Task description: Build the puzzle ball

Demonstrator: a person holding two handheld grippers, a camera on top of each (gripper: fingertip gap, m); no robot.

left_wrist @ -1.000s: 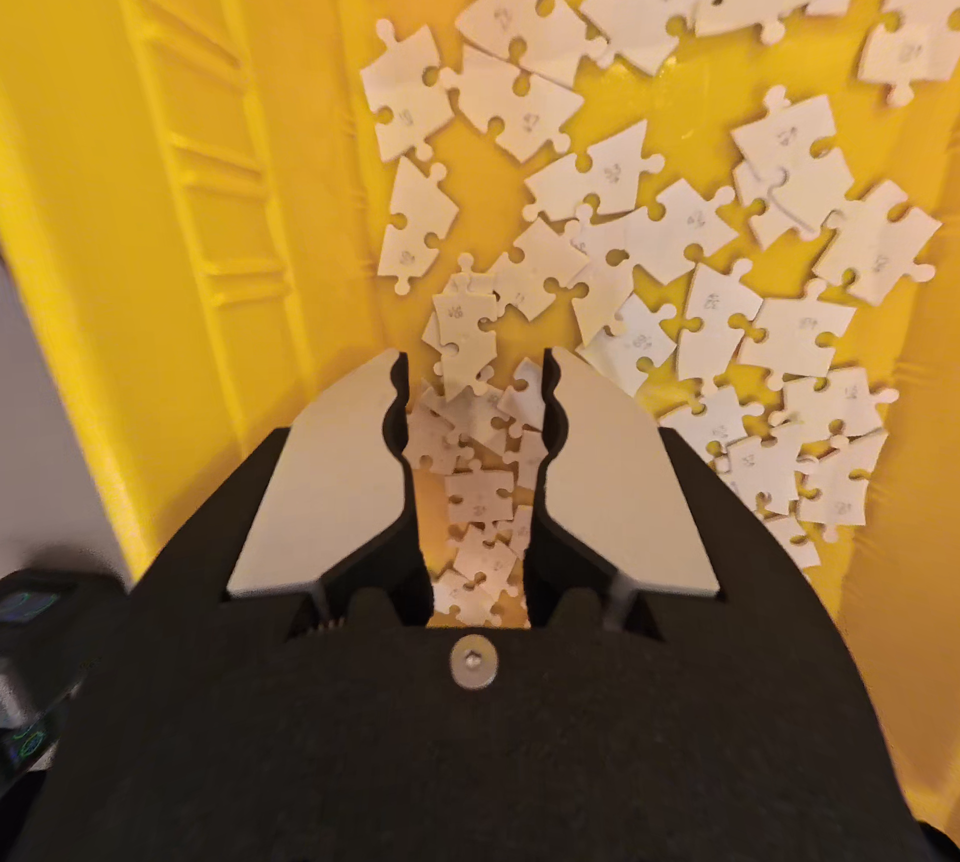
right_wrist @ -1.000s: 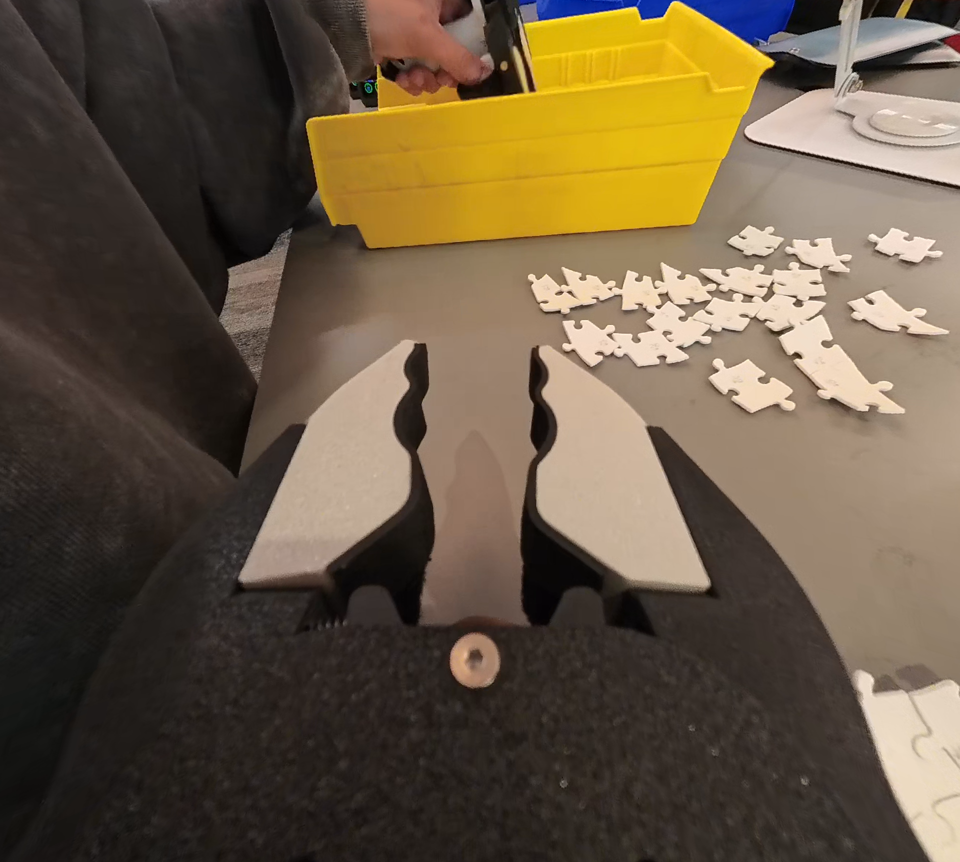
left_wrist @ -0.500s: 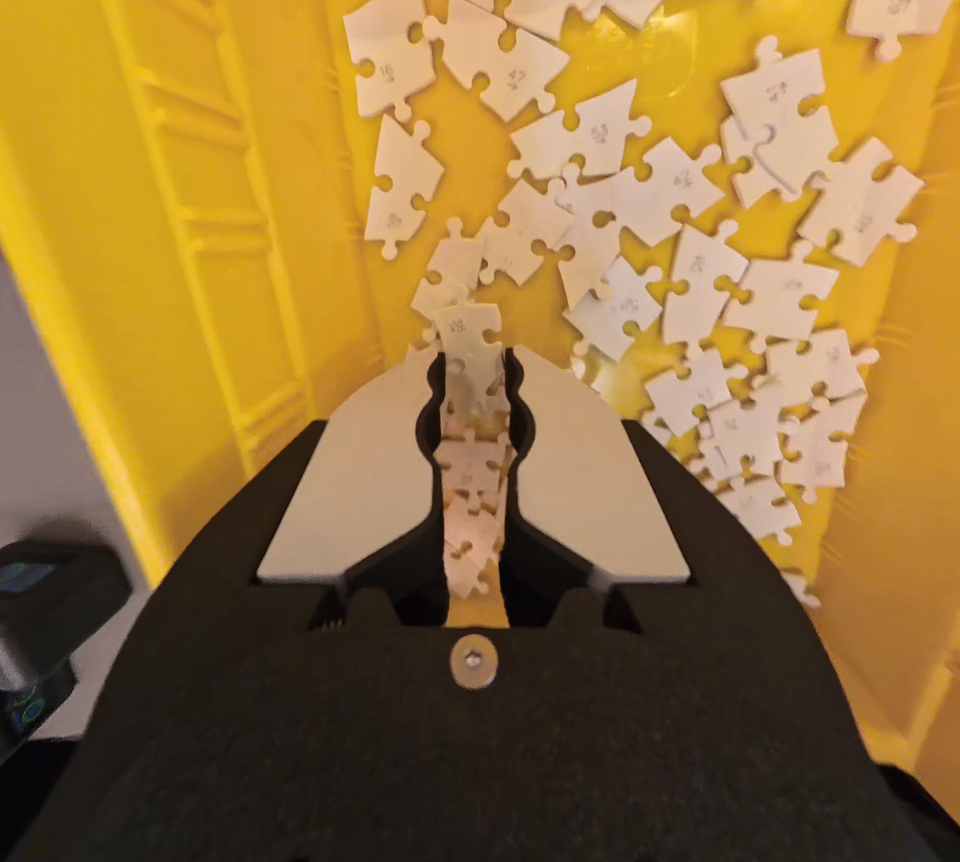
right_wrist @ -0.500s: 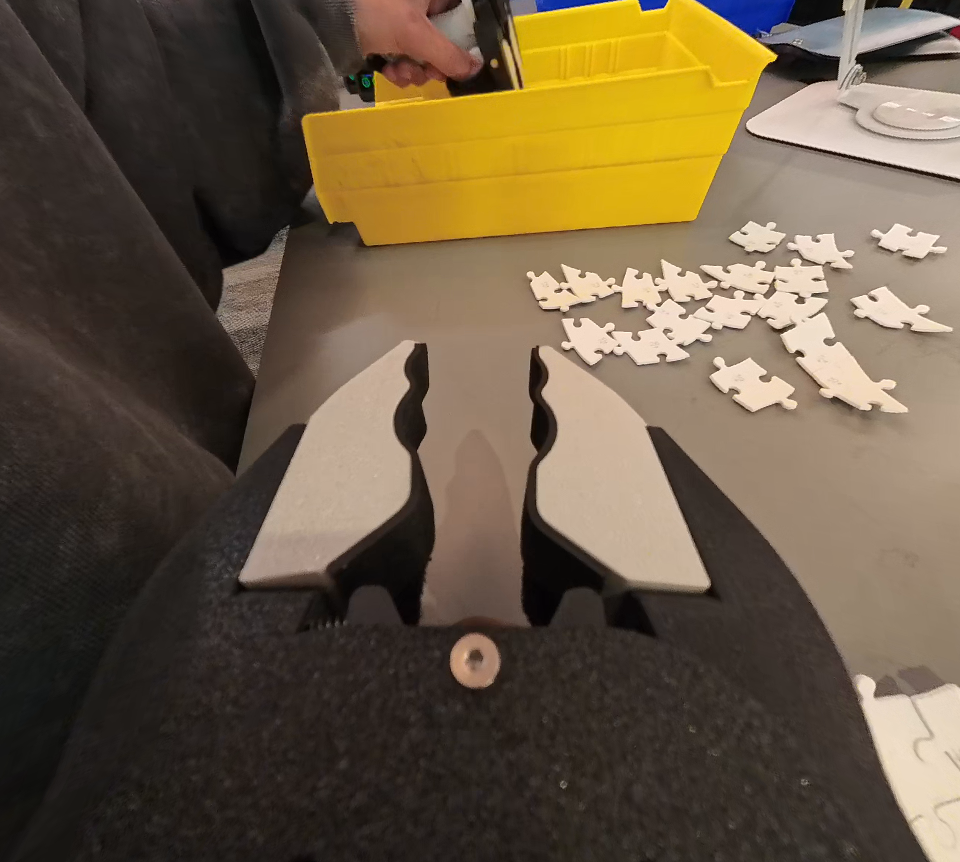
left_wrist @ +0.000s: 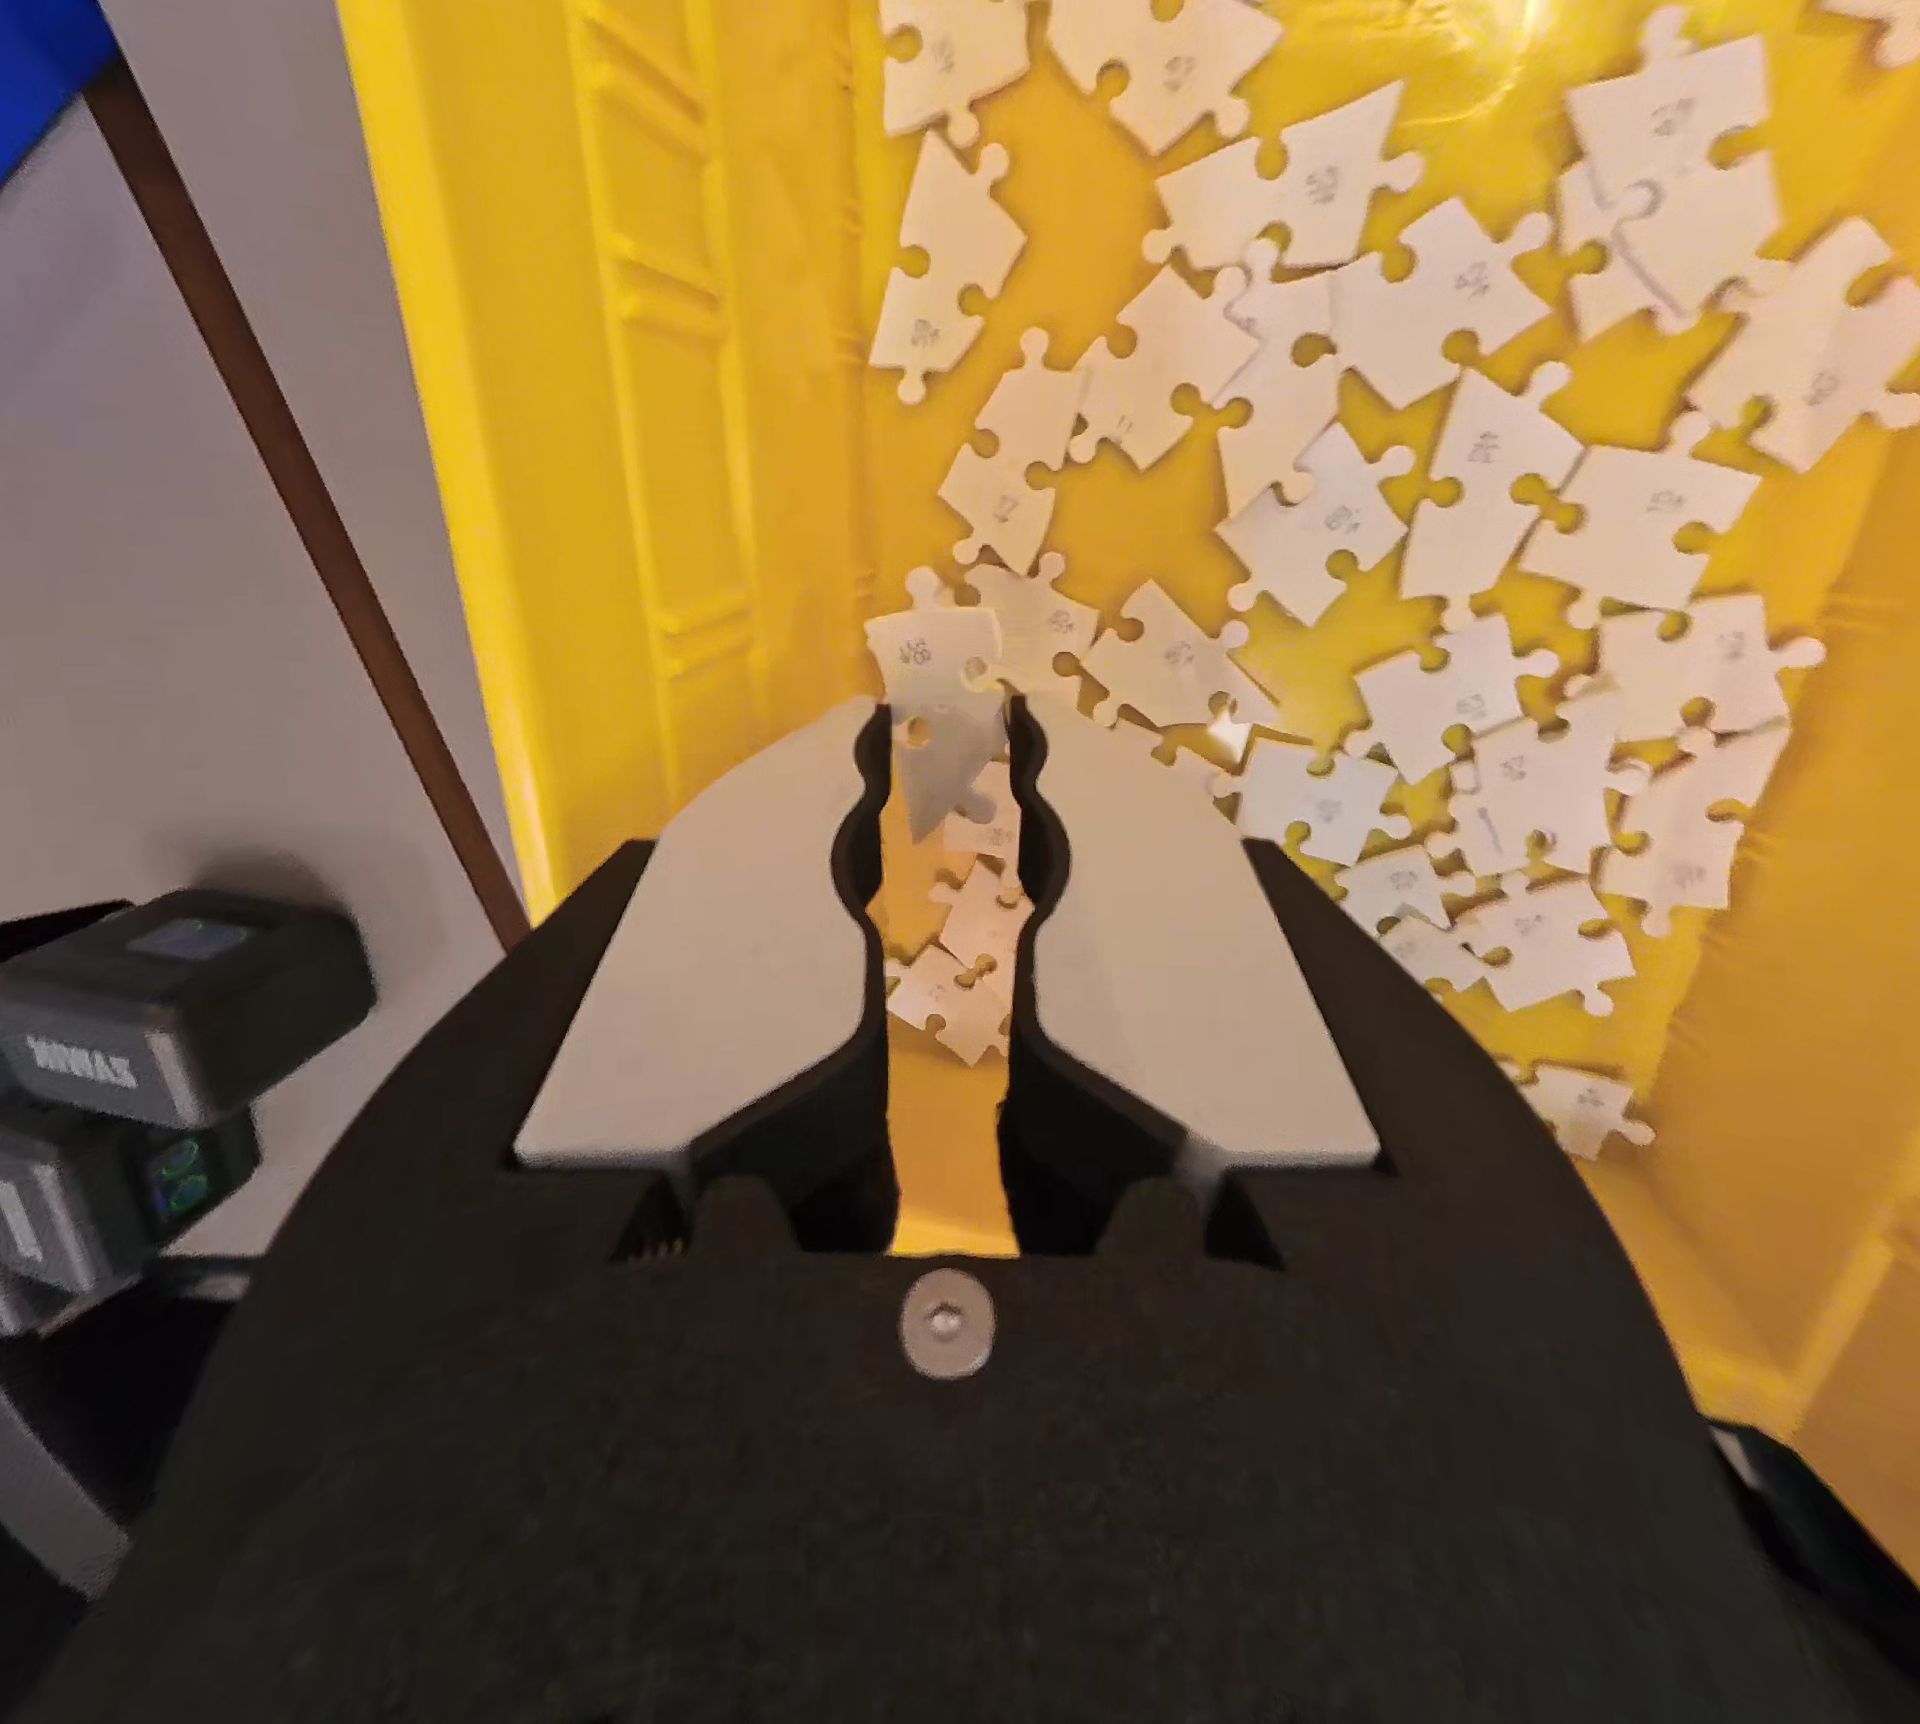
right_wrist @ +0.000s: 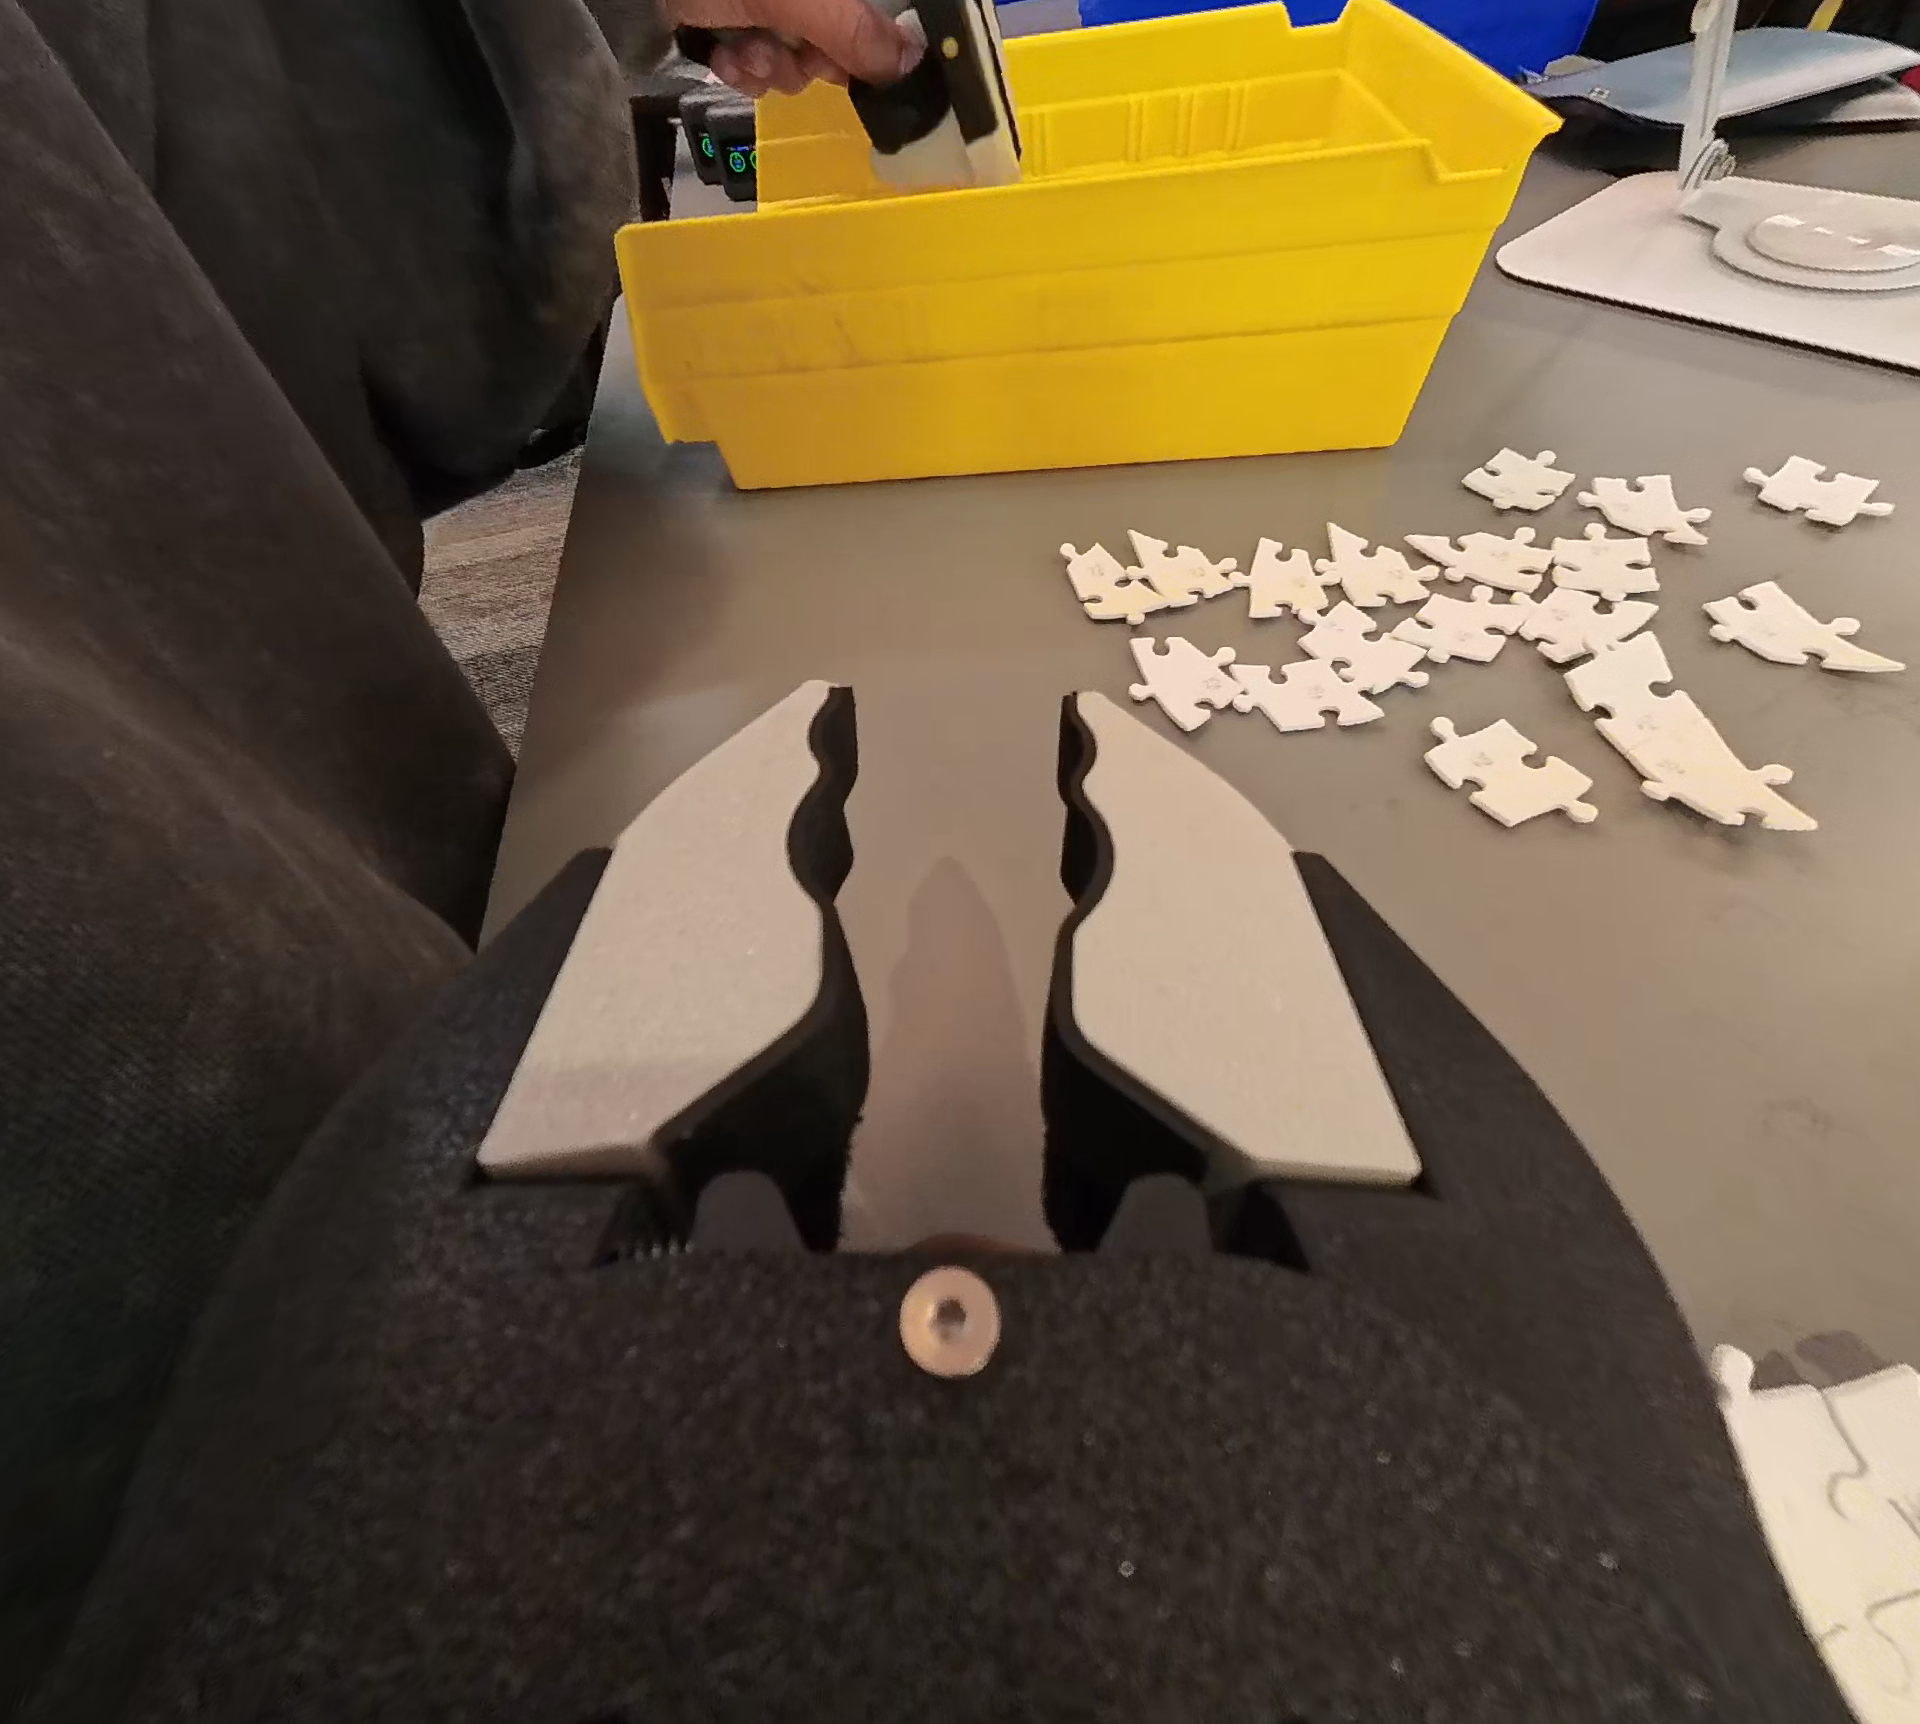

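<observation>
Tilting over the yellow bin (left_wrist: 727,324), left gripper (left_wrist: 951,718) clamps a puzzle piece (left_wrist: 935,687); right gripper (right_wrist: 956,708) gapes.

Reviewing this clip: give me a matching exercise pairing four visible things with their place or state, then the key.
Things:
1. left claw
2. right claw
3. yellow plastic bin
4. loose white puzzle pieces on the grey table

States:
A. open, holding nothing, above the grey table
B. spread flat to the right of the open claw
C. shut on one white puzzle piece
D. stands on the table, with many white pieces inside

Pairs: 1-C, 2-A, 3-D, 4-B
</observation>
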